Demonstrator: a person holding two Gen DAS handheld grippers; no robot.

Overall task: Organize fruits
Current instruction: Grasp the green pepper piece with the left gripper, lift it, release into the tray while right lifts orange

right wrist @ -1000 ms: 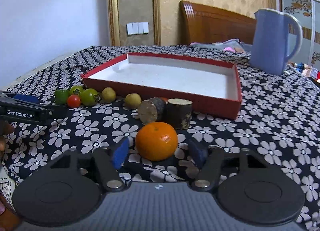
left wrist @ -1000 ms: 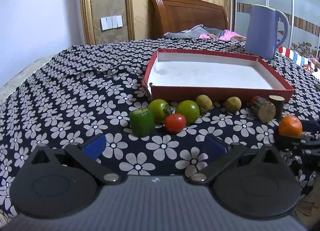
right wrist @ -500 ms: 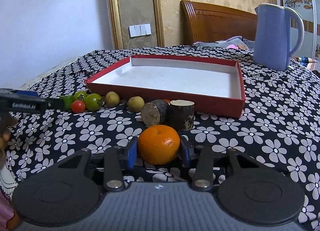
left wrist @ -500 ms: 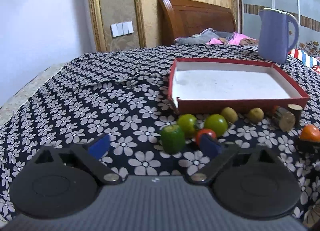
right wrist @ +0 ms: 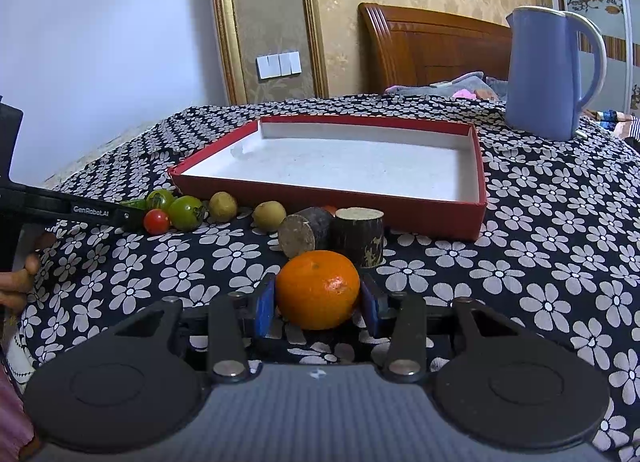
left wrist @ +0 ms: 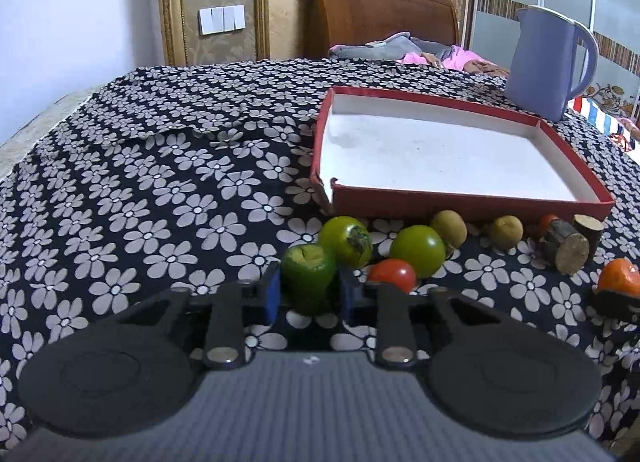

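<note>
Both grippers are clamping fruit lying in front of the tray [left wrist: 472, 207], ready for lifting in: left gripper [left wrist: 308, 294], jaws narrowed on the green fruit [left wrist: 308, 274]; right gripper [right wrist: 318, 304], jaws pinching the orange [right wrist: 318, 288].

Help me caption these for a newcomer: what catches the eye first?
The orange sits squeezed between the right tool's blue pads, close to the lens. The left tool likewise clamps a green fruit at the end of the fruit row. Behind both lies the empty red tray, with a blue pitcher at its far right corner.
</note>
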